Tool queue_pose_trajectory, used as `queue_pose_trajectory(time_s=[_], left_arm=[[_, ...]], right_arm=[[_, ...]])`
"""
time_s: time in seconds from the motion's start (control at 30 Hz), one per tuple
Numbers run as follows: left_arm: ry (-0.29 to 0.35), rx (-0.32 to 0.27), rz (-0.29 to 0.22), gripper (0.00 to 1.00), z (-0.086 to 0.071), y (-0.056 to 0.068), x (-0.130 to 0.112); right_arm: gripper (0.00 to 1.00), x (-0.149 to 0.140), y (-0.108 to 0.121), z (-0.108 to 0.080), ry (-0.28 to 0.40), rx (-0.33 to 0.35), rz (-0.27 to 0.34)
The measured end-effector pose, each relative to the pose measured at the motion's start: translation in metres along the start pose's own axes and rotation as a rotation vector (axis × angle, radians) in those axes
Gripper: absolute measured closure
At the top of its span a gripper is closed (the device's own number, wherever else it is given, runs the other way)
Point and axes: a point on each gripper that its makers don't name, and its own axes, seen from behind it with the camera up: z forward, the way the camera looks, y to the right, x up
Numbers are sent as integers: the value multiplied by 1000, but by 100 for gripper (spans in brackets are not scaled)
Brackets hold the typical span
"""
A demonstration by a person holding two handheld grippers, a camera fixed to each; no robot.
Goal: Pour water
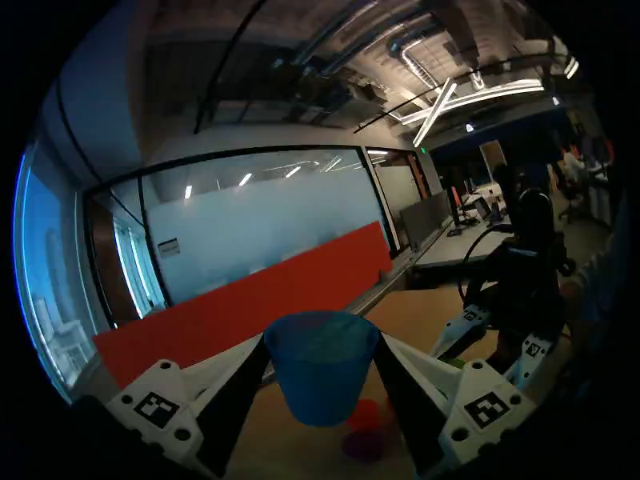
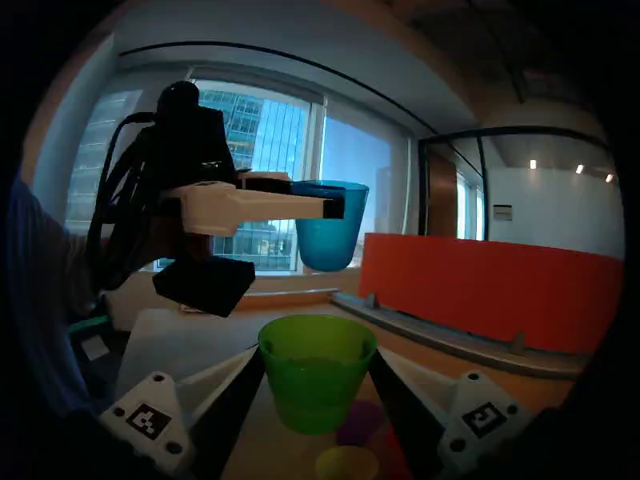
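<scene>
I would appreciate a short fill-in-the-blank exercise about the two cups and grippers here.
The left gripper holds a cup coloured ___.
The right gripper holds a cup coloured ___.
In the right gripper view, the left gripper's cup appears ___ than the other.
Missing: blue; green; higher.

Left hand-held gripper (image 1: 322, 346): white fingers, black inner faces, black-and-white square markers. Cup between them is see-through blue (image 1: 322, 384). Right hand-held gripper (image 2: 318, 352): same white, black and checker marks, with a see-through green cup (image 2: 318, 392). Beneath it a purple disc (image 2: 362, 420) and a yellow disc (image 2: 346, 462). Beyond, an orange-red panel (image 2: 496, 292). Bench (image 1: 416, 308) is tan.
</scene>
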Motion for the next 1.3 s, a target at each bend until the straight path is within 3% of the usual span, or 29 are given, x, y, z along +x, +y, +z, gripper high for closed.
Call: queue_pose_trajectory(time_s=[0.2, 0.37, 0.8, 1.3], left_arm=[[5, -12, -148, 12, 3, -11, -5], [8, -18, -198, 12, 4, -13, -9], [-36, -2, -222, 12, -4, -17, -42], [-87, 14, -245, 12, -27, -9, -95]], right_arm=[[10, 4, 2, -2, 4, -3, -2], [10, 3, 3, 0, 2, -5, -2], [10, 9, 12, -9, -2, -31, 2], [10, 4, 59, -57, -30, -150, 20]])
